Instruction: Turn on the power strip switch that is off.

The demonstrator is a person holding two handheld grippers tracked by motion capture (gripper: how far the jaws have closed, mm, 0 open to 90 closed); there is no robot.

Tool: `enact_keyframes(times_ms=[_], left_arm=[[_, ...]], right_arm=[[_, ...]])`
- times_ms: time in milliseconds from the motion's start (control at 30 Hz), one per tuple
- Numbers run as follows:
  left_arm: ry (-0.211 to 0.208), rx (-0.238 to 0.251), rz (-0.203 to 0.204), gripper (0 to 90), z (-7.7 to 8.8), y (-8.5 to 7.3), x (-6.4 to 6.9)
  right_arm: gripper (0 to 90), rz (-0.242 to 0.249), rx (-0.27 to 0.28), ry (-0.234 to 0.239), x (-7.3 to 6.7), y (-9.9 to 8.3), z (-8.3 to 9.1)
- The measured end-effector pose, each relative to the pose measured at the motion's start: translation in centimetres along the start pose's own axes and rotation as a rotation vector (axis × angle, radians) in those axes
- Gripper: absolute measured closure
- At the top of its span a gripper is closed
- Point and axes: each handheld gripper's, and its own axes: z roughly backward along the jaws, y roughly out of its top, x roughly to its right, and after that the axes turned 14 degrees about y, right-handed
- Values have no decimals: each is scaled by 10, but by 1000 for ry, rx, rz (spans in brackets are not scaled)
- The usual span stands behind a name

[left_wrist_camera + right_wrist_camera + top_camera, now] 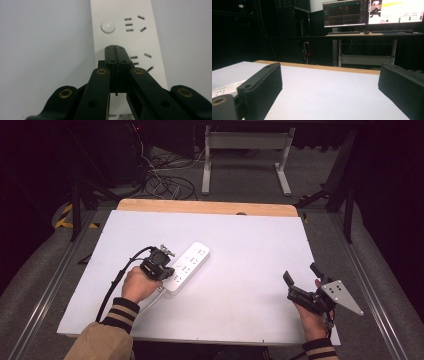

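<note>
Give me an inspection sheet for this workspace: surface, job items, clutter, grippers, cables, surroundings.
Surface: white board over a wooden table edge.
Job's things: white plastic power strip, round button visible.
Clutter: nothing seen.
Grippers: left gripper shut, fingers over the strip; right gripper open, apart from it.
Cables: black cable trails from the left gripper; tangled floor cables.
Surroundings: dark room, lit monitors on a desk.

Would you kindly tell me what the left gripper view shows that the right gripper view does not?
Left gripper view alone: the left gripper, jaws shut together, tips over the white plastic power strip's face, below a round white button.

Right gripper view alone: wide-open black jaws of the right gripper, two lit monitors on a desk.

Both: the power strip and white tabletop.
</note>
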Motion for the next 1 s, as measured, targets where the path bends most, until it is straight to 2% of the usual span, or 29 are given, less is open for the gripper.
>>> enact_keyframes(times_ms=[33,67,100,133,267,400,433,467,500,533,600,633,667,700,733,767,800,833,867,900,967,1000], left_arm=[[0,0,0,900,0,0,0],[-9,46,23,900,-3,-4,-2],[-17,67,34,900,-3,-6,-2],[-22,93,32,900,-4,-7,-2],[-8,131,37,900,-4,-12,1],[1,274,130,900,7,-26,-9],[1,274,130,900,7,-26,-9],[10,375,168,900,18,-34,-16],[10,375,168,900,18,-34,-16],[11,514,237,900,31,-47,-23],[41,679,308,900,46,-65,-29],[41,679,308,900,46,-65,-29],[106,838,357,900,60,-84,-30],[106,838,357,900,60,-84,-30],[143,887,377,900,65,-92,-29],[219,936,429,900,72,-104,-26],[219,936,429,900,72,-104,-26],[238,949,450,900,75,-107,-26],[304,963,451,900,77,-107,-24],[304,963,451,900,77,-107,-24],[363,965,414,900,77,-107,-22],[375,960,411,900,76,-106,-20]], right_arm=[[58,-3,-2,-2,0,0,0],[58,-4,-1,-5,0,0,0],[58,-6,-1,-6,1,0,0],[58,-6,-1,-7,1,0,0],[58,-7,1,-9,1,0,1],[59,-6,5,-12,1,0,3],[59,-6,6,-12,1,0,3],[59,-7,7,-13,2,1,3],[59,-9,8,-13,2,1,4],[59,-12,9,-14,2,1,4],[59,-12,12,-16,2,1,4],[59,-12,11,-17,2,1,4],[60,-14,13,-16,2,1,4],[60,-10,16,-16,2,1,4],[60,-11,15,-13,1,1,4],[60,-10,15,-11,1,2,3],[60,-10,14,-9,1,2,3],[60,-12,14,-7,1,1,3],[60,-10,14,-6,1,1,2],[60,-13,13,-4,1,1,2],[60,-13,7,0,1,0,0],[60,-14,6,5,0,0,0]])
